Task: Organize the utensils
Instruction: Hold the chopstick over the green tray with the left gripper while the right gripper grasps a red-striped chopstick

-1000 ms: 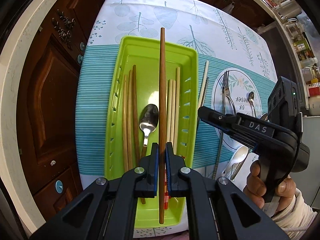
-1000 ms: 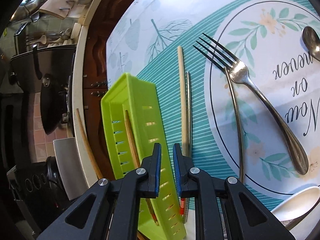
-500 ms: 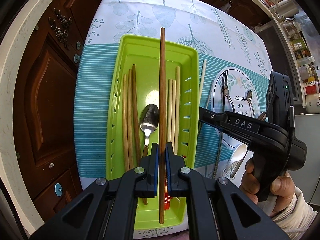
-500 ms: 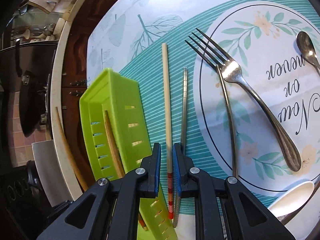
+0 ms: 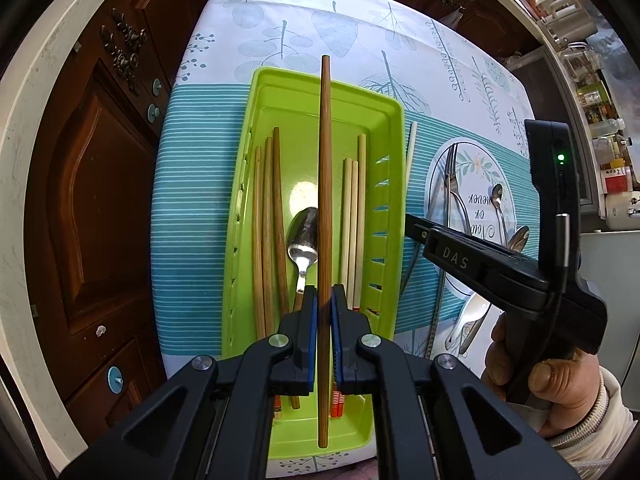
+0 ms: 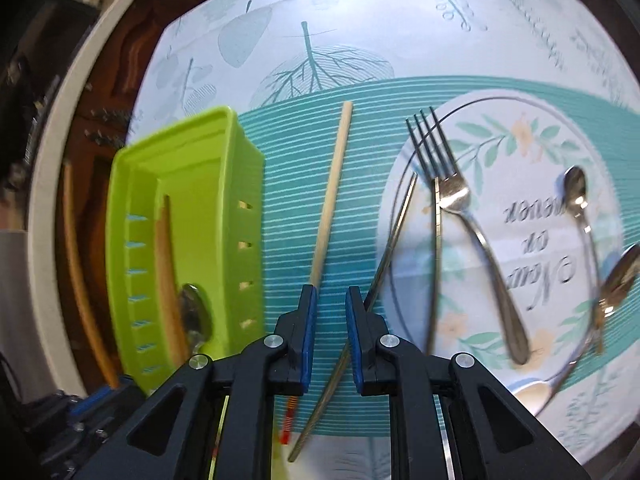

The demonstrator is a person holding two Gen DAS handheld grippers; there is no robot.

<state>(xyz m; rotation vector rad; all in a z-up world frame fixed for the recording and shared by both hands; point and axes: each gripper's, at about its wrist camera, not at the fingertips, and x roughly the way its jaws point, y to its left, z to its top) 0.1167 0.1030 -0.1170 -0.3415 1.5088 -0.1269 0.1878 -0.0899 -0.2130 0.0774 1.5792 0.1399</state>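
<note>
Left wrist view: the left gripper (image 5: pixel 324 308) pinches a long brown chopstick (image 5: pixel 325 184). The stick points straight away, over the green tray (image 5: pixel 390 200) below. In the tray lie more chopsticks (image 5: pixel 268 232) and a spoon (image 5: pixel 305 236).

Right wrist view: the right gripper (image 6: pixel 331 312) is a little open and holds nothing. A pale chopstick (image 6: pixel 332 196) lies on the leafy tablecloth (image 6: pixel 360 32) ahead, between the tray (image 6: pixel 224 184) and a fork (image 6: pixel 452 196).
</note>
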